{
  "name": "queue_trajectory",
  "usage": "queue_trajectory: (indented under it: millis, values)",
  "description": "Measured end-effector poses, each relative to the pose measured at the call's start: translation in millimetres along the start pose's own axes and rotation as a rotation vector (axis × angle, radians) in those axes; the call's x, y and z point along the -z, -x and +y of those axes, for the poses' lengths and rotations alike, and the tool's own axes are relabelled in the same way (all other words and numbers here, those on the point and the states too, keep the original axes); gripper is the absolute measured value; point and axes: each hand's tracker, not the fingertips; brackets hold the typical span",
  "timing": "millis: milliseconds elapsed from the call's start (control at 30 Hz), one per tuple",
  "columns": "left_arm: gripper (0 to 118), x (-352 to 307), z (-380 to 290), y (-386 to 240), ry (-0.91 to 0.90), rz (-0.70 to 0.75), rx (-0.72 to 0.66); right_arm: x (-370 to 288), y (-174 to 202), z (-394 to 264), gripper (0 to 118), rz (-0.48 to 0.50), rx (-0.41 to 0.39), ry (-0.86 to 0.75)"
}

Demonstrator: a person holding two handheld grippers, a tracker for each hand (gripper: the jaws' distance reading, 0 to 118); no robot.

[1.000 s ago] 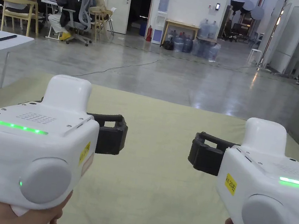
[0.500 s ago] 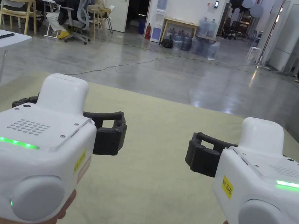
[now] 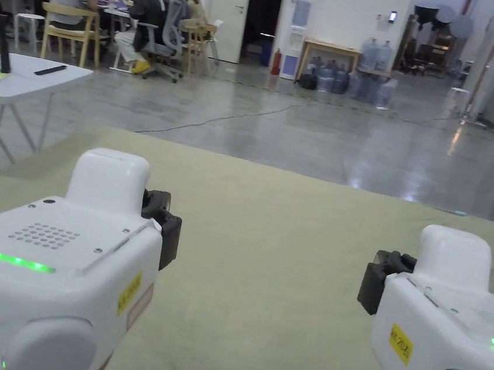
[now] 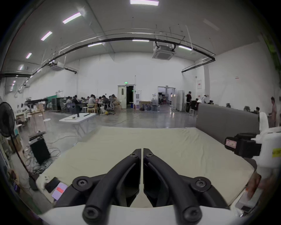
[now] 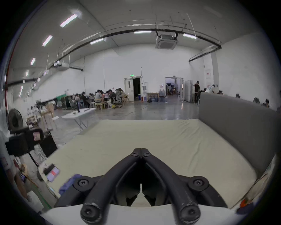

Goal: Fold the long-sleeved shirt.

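- The pale green bed (image 3: pixel 284 272) takes up the lower half of the head view, its sheet bare; a grey headboard (image 5: pixel 237 121) stands along its right side.
- The left claw (image 4: pixel 143 150) and the right claw (image 5: pixel 141 150) are both held above the bed, jaws closed together, gripping nothing.
- A bluish cloth (image 5: pixel 68 182) lies at the lower left of the right gripper view; whether it is the shirt is unclear.
- Folding seems not yet begun; next, the shirt must be fetched and spread flat.
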Motion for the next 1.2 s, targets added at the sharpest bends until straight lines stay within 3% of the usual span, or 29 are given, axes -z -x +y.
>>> queue_trajectory:
  millis: [67, 200, 267, 367, 500, 533, 567, 600, 633, 667, 800, 933, 967, 1000, 1067, 1100, 1200]
  values:
    - [0, -9.1, 3.0, 35.3, 0.011, 0.12, 0.023, 13.1, 29.3, -0.6, 0, 0.087, 0.025, 0.022]
    - [0, -32.9, 4.1, 115.6, 0.09, 0.311, 0.033, 13.3, 107.8, -8.4, 0, 0.496, 0.051, 0.115]
    - [0, -36.5, -7.1, 146.9, 0.184, 0.351, 0.026, 6.2, 138.0, -14.3, 0, 0.607, 0.064, 0.138]
    - [0, -22.9, -39.4, 172.9, 0.304, 0.354, -0.021, 1.9, 157.8, -27.4, 0, 0.658, 0.003, 0.167]
    - [2, 20.0, -102.8, 188.4, 0.478, 0.282, -0.04, 7.9, 153.0, -47.0, 0, 0.603, -0.104, 0.192]
    - [11, 32.7, -119.2, 189.5, 0.501, 0.259, -0.053, 9.0, 148.9, -51.7, 0, 0.58, -0.124, 0.204]
    - [39, 42.9, -133.0, 191.6, 0.512, 0.222, -0.092, 13.9, 143.1, -55.8, 0, 0.571, -0.137, 0.217]
    - [91, 54.5, -153.1, 191.5, 0.552, 0.193, -0.133, 17.5, 136.5, -60.1, 0, 0.556, -0.147, 0.229]
    - [116, 67.1, -170.2, 194.2, 0.604, 0.145, -0.181, 19.5, 131.2, -63.6, 0, 0.537, -0.149, 0.239]
    - [118, 77.8, -184.2, 196.1, 0.647, 0.125, -0.218, 20.8, 126.5, -66.7, 0, 0.511, -0.15, 0.248]
    - [118, 101.1, -216.6, 196.7, 0.714, 0.146, -0.227, 36.3, 107.5, -77.1, 0, 0.454, -0.142, 0.293]
    - [116, 129.9, -248.3, 188.8, 0.814, 0.223, -0.102, 49.5, 100.1, -82.4, 0, 0.429, -0.121, 0.322]
    - [110, 135.1, -254.1, 187.3, 0.841, 0.233, -0.063, 52.2, 99.5, -83.0, 0, 0.427, -0.122, 0.325]
    - [87, 139.8, -261.0, 187.0, 0.881, 0.266, -0.034, 53.5, 100.2, -83.5, 0, 0.414, -0.131, 0.324]
    - [30, 145.0, -267.8, 189.9, 0.899, 0.241, -0.109, 54.1, 101.2, -83.8, 0, 0.379, -0.166, 0.318]
    - [12, 144.7, -268.3, 193.2, 0.876, 0.192, -0.203, 52.5, 99.9, -82.8, 0, 0.381, -0.176, 0.316]
    - [3, 143.4, -253.6, 192.4, 0.836, 0.187, -0.272, 51.2, 91.5, -77.9, 0, 0.379, -0.172, 0.322]
